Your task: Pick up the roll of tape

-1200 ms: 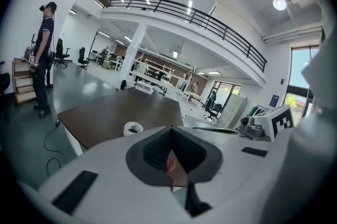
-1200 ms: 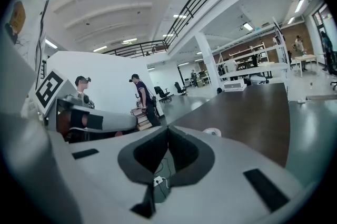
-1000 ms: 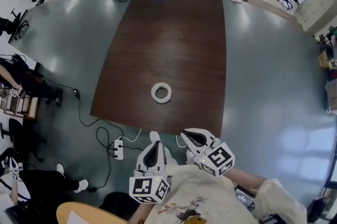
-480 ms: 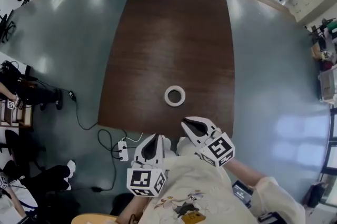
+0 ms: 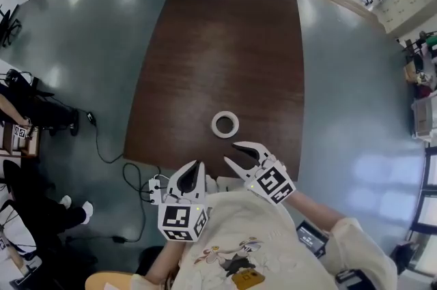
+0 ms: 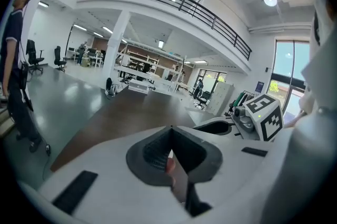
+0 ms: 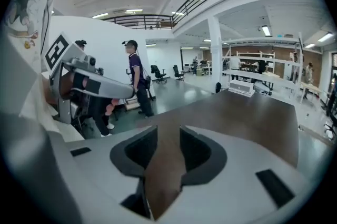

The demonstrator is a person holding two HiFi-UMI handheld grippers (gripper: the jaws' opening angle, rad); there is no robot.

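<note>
Roll of tape point(image 5: 225, 124) lies flat, hole up, on the dark table point(image 5: 205, 43) close to its near edge. It's a ring, so there's no long axis to line up with. It sits just beyond the right gripper point(image 5: 230, 152) tips, a touch left. Right gripper is nearer and its jaws are opening, with nothing between them. Left gripper point(image 5: 197, 167) sits further left and back, jaws together, empty. Versus a second ago, the right jaws were closed and both grippers are now nearer the tape.

right claw point(image 7: 168, 144) opening — empty — over brown table point(image 7: 237, 112)
</note>
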